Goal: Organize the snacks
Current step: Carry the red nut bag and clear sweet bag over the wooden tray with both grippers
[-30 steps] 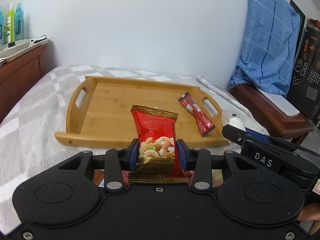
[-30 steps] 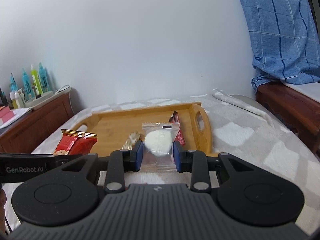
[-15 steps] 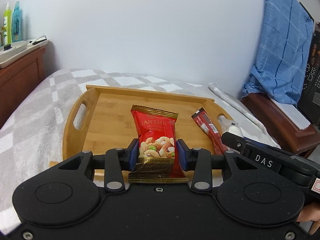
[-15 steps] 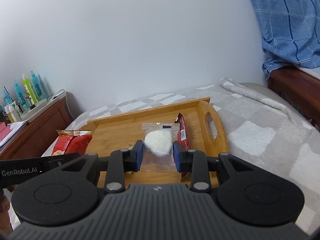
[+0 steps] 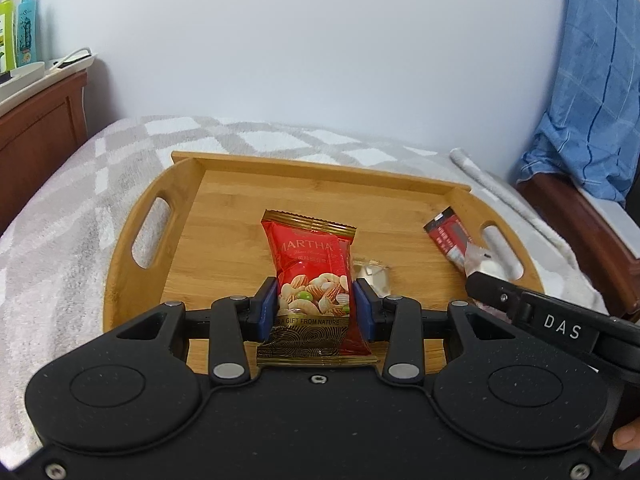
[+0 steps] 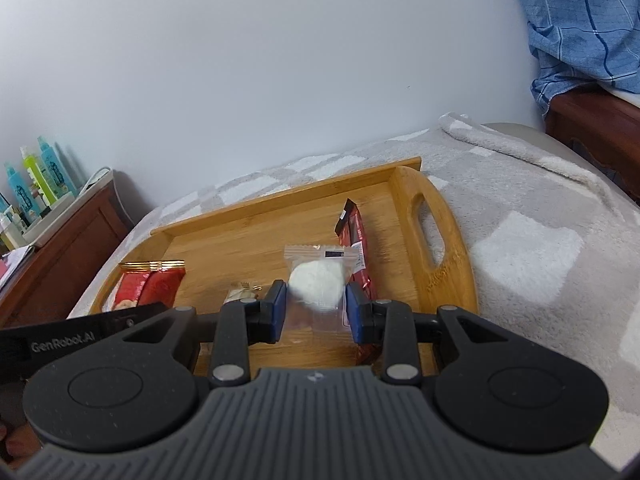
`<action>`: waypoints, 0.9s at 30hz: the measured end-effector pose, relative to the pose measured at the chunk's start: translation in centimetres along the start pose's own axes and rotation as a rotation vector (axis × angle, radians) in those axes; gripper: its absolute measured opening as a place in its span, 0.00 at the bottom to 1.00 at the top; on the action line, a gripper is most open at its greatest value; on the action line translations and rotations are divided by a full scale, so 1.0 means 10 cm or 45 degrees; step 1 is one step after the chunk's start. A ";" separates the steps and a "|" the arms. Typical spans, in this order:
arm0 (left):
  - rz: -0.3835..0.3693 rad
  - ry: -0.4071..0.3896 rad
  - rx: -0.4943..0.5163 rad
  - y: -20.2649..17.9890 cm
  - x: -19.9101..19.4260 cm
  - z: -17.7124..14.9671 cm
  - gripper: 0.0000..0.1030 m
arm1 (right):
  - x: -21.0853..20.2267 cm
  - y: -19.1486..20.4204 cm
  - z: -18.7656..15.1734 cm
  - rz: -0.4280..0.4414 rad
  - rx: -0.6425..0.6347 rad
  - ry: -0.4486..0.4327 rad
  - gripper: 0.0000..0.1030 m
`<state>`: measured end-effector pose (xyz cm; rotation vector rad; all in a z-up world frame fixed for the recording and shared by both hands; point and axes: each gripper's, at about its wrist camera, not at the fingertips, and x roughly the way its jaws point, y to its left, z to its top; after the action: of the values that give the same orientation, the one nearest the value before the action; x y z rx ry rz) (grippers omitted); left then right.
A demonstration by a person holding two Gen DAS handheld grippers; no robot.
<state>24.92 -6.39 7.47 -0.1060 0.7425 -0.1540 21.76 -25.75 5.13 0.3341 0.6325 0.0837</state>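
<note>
Left gripper (image 5: 316, 308) clamped on the red nut packet (image 5: 312, 276), long axis pointing away from the camera; right gripper (image 6: 316, 308) clamped on the clear-wrapped white cake (image 6: 316, 280). Both hang over the near half of the bamboo tray (image 5: 224, 208). Beyond: small wrapped sweet (image 5: 374, 274) just right of the packet, red stick sachet (image 6: 354, 236) lying front-to-back by the right handle, so bare board lies left and far.

the tray (image 5: 120, 264) lies mid-frame on the blanket (image 5: 60, 220) in both wrist views. in the left view a nut packet (image 5: 310, 272) stands before the tray's centre, between the left gripper (image 5: 316, 312) pads. a small wrapped sweet (image 5: 374, 278) lies on the tray just right of it, and a stick pack (image 5: 446, 236) lies further right, by the right handle. a cabinet (image 5: 36, 128) stands at the left edge with bottles (image 5: 18, 28) on top. in the right view a bun packet (image 6: 316, 280) sits between the right gripper (image 6: 316, 308) pads, left of the stick pack.
</note>
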 end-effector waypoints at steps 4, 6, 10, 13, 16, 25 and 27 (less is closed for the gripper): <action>0.001 0.009 0.009 -0.01 0.08 -0.01 0.37 | 0.05 0.06 0.00 0.002 -0.040 0.004 0.35; 0.000 0.014 0.013 -0.02 0.12 -0.02 0.37 | 0.06 0.08 -0.01 0.010 -0.051 0.009 0.35; 0.001 0.022 0.013 -0.03 0.17 -0.04 0.37 | 0.09 0.11 -0.02 0.010 -0.071 0.018 0.35; 0.000 0.026 0.011 -0.03 0.21 -0.05 0.37 | 0.13 0.12 -0.04 0.007 -0.075 0.032 0.35; -0.001 0.029 0.013 -0.03 0.23 -0.06 0.37 | 0.15 0.14 -0.06 0.005 -0.086 0.043 0.35; -0.013 0.016 0.027 -0.04 0.25 -0.08 0.37 | 0.21 0.19 -0.12 -0.012 -0.123 0.074 0.36; -0.015 0.014 0.026 -0.05 0.26 -0.08 0.37 | 0.22 0.19 -0.13 -0.016 -0.125 0.078 0.36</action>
<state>26.18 -7.33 5.21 -0.0898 0.7510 -0.1734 22.79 -23.18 3.54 0.2334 0.6887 0.1129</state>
